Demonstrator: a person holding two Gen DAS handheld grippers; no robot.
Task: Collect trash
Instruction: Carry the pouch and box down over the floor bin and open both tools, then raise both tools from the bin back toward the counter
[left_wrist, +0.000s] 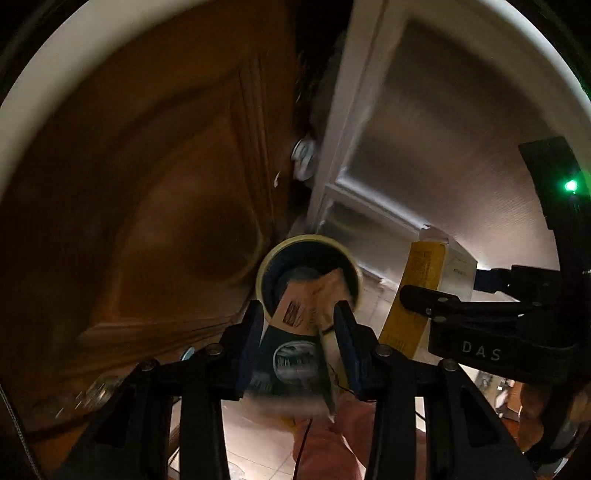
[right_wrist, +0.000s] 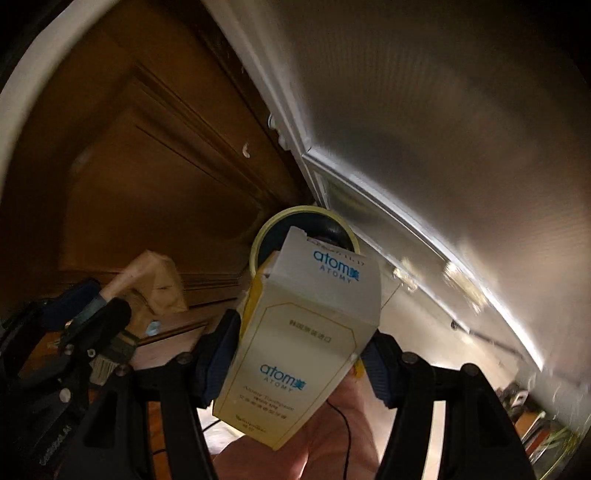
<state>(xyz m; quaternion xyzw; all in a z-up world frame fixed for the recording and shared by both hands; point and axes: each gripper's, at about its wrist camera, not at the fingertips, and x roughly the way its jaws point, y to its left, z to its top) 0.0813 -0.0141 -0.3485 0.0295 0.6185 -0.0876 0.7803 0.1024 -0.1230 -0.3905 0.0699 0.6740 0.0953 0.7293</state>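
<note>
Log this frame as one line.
left gripper: shut on brown carton | right gripper: shut on Atomy box | bin: ahead

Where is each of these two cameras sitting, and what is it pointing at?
Left wrist view: rides the left gripper, looking along its fingers, which pinch a brown wrapper, toward a yellow-rimmed bin, wooden door and white door; the right gripper enters from the right.

Right wrist view: rides the right gripper, clamped on a yellow-white Atomy box; the left gripper shows at left.

Shared: bin, both doors, box, wrapper.
</note>
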